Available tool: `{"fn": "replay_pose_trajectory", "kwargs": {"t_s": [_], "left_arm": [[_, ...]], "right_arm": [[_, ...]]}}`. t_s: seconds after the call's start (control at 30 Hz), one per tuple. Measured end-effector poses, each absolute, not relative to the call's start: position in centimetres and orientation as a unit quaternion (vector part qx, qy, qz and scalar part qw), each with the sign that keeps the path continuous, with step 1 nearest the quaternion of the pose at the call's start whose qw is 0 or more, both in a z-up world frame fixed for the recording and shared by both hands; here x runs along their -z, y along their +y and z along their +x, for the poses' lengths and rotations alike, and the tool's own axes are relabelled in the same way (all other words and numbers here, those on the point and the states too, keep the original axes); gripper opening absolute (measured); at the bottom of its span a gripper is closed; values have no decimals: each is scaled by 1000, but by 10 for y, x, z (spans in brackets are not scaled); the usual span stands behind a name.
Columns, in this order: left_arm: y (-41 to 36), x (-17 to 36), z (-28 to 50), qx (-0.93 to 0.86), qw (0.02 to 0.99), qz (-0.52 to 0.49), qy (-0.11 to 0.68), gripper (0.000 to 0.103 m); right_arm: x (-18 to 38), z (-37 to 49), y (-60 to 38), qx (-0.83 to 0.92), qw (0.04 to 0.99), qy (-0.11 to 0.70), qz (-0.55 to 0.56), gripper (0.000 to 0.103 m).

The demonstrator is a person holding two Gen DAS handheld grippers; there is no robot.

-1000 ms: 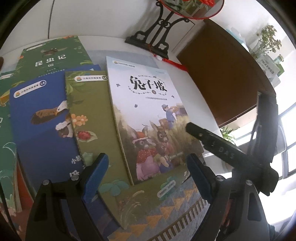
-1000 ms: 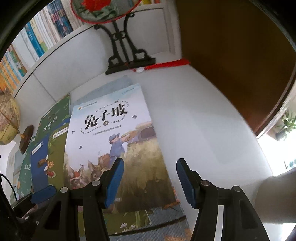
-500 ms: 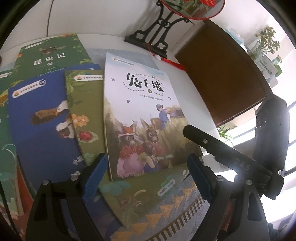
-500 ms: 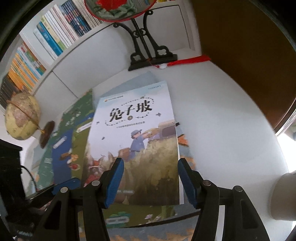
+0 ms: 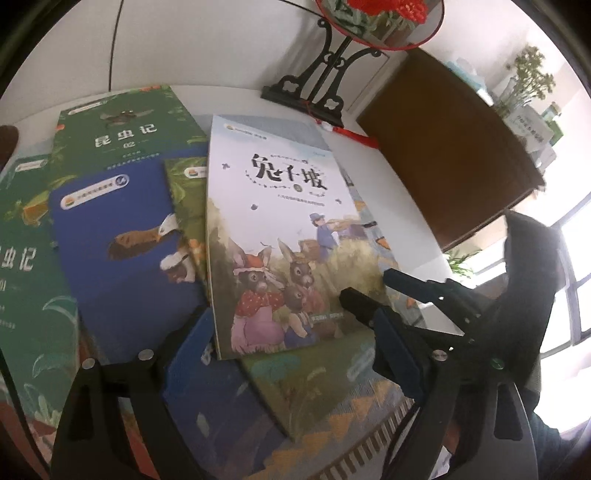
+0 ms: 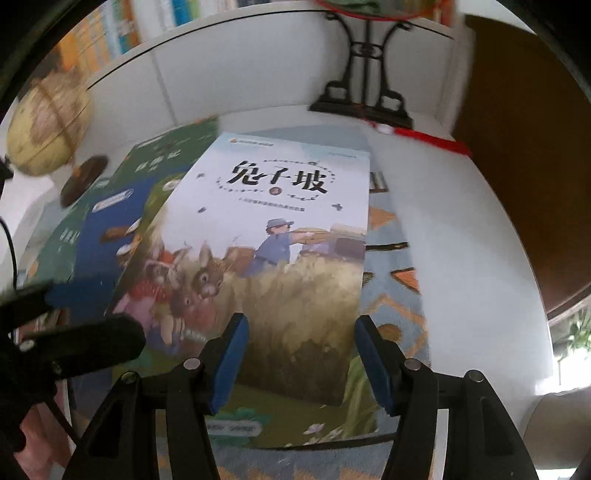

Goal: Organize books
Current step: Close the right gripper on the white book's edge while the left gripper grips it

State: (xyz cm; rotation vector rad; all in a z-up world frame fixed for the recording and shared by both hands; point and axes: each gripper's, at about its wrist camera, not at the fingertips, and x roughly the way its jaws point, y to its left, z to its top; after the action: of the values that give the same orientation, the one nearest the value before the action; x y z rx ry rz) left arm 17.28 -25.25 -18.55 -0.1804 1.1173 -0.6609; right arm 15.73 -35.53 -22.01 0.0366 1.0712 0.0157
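Observation:
A rabbit picture book (image 5: 280, 229) with a pale cover lies on top of several overlapping books on the white table; it also shows in the right wrist view (image 6: 280, 236). Beside it lie a blue book (image 5: 118, 251), an olive green book (image 5: 184, 192) and a dark green book (image 5: 122, 136). My left gripper (image 5: 291, 350) is open just above the rabbit book's near edge. My right gripper (image 6: 303, 365) is open, its blue pads (image 6: 231, 358) straddling the rabbit book's near right corner. The right gripper's fingers (image 5: 417, 291) show at the book's right edge in the left wrist view.
A black ornamental stand (image 5: 321, 85) with a red tassel (image 6: 432, 138) stands at the back of the table (image 6: 461, 240). A globe (image 6: 48, 125) stands at the back left. A brown cabinet (image 5: 450, 147) lies to the right. Bookshelves (image 6: 122, 33) line the back wall.
The rabbit book has slid and turned leftward over the other books. The right gripper has moved in over its near right corner. The left gripper has stayed open near the front.

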Motion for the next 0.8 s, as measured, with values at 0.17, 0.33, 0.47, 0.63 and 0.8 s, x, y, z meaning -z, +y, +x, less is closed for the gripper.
{"fn": "replay_pose_trajectory", "kwargs": {"t_s": [0.17,0.33,0.47,0.63,0.8], "left_arm": [[-229,173,154,348,774,-110,517,84],[-187,166,129,312,779,-122,530,84],[-143,158,140,270,798,-129,522,85],[-129,143,202,243,828,-104,495,88],[-149,157,266,215,837,-64,500,88]], "right_arm": [[217,140,-328,-63,856,514,9,59],[214,122,-286,-117,841,528,20,47],[212,123,-295,-71,840,534,57,47],[207,156,-315,-17,840,529,118,53],[211,183,-315,7,839,525,141,53]]}}
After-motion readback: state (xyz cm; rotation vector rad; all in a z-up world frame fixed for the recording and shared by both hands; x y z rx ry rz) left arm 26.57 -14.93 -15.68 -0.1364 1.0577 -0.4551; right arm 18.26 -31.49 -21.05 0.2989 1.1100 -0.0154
